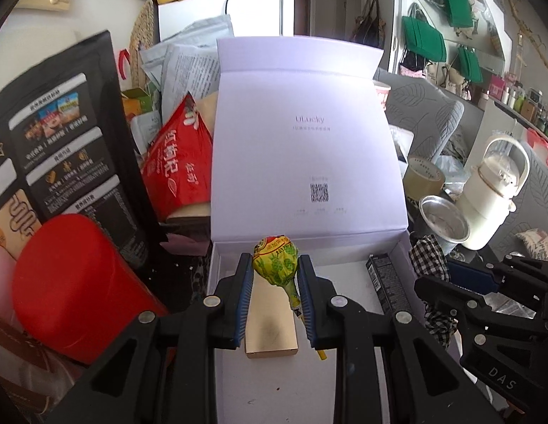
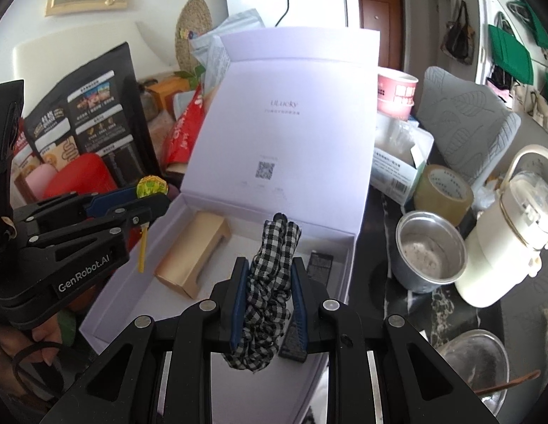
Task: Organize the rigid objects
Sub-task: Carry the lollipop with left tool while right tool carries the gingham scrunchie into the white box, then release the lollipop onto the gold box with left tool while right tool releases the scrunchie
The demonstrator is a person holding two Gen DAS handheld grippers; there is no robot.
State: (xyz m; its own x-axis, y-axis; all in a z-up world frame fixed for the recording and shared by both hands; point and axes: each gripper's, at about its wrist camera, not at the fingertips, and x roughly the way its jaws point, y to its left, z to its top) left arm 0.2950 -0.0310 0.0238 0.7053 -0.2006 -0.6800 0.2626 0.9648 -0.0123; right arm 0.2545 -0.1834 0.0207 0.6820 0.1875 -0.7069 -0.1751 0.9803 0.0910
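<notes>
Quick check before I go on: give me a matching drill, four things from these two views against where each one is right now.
Things:
1. lollipop
2. checked scrunchie
3. gold box
4. metal cup

Places:
A. on the dark table, right of the white box
B. clamped in the right tool
C. lying on the white box's floor, left part
D. clamped in the left tool

Pairs: 1-D, 2-B, 3-C, 4-A
</notes>
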